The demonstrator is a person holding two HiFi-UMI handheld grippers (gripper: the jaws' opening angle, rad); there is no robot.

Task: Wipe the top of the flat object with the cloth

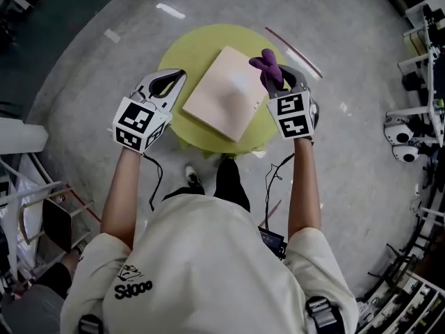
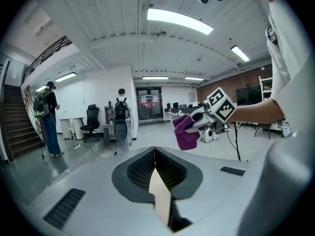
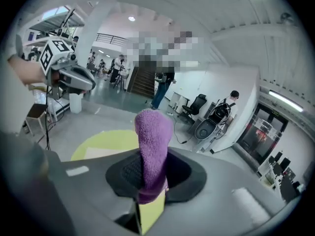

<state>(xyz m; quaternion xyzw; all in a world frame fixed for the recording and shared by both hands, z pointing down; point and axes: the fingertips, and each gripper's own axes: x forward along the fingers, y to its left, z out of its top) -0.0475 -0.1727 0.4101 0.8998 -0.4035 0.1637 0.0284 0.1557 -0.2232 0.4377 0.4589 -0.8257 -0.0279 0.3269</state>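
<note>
right claw [image 1: 281,83] clamped on purple cloth [image 1: 268,67], cloth bunched upright in the jaws, over the right edge of the beige flat board [image 1: 224,94]. Board lies on round yellow-green bench [image 1: 182,56]. left claw [image 1: 169,82] fully closed, empty, at the bench's left rim.

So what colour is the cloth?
Purple. The cloth shows best in the right gripper view.

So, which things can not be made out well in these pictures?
- Right gripper: the pad faces of its tongs, right gripper view, wrapped by the purple cloth.
- Flat board: right gripper view, mostly behind the gripper's body.
- Table legs: head view, under the tabletop and the person.
- Whether the cloth touches the board: head view looks from above, so height is unclear.
</note>
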